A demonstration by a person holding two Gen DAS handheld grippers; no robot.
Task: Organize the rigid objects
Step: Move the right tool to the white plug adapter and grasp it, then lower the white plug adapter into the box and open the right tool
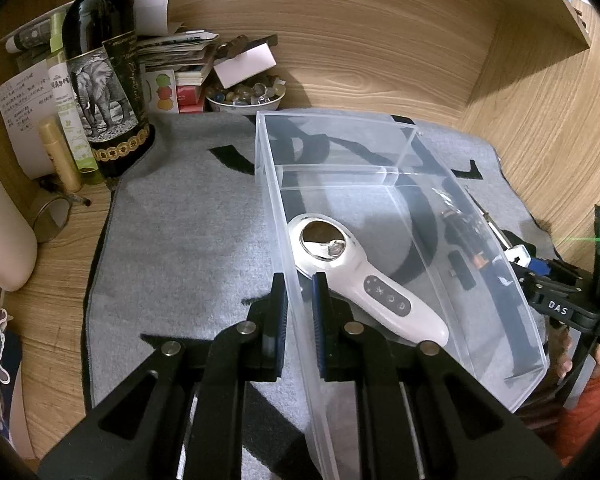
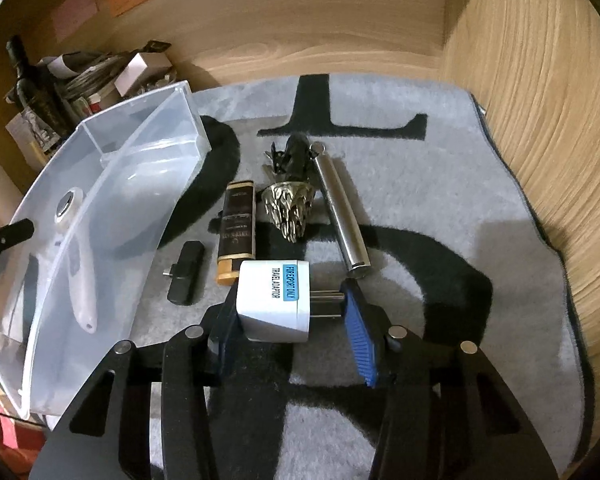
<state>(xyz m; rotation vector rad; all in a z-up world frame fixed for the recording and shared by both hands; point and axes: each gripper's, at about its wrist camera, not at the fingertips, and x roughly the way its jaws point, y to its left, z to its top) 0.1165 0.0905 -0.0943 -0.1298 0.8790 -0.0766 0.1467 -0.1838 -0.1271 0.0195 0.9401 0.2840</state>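
1. My right gripper [image 2: 296, 312] has the white adaptor [image 2: 274, 300] between its jaws, the left finger on its body, the blue right pad at the tips of its metal prongs; it sits on the grey mat [image 2: 440, 184] just right of the bin [image 2: 112, 208].
2. My left gripper [image 1: 298, 292] is clamped shut on the bin's near-left wall [image 1: 296, 320], one finger outside, one inside.
3. In the bin lies a white handheld device [image 1: 364, 280], its round metal head toward the divider, its handle toward me; the far compartment looks bare.
4. On the mat beyond the adaptor, in a loose row: a small black dongle [image 2: 186, 276], a dark tube with a tan cap [image 2: 236, 232], a spiky metal ornament [image 2: 288, 204] and a steel cylinder [image 2: 344, 216].
5. The mat is grey with large black letters and covers a wood-grain desk [image 1: 380, 60], boxed in by wooden panels at the back and right.
6. In the far-left corner: a dark bottle with an elephant label [image 1: 100, 80], stacked papers [image 1: 172, 48] and a bowl of stones [image 1: 244, 94].
7. Hard to read: the ornament's dark upper part, the notes pinned to the back panel, and the items seen blurred through the bin's right wall. My right gripper shows only at the left camera's edge, beside an orange sleeve [image 1: 588, 412].
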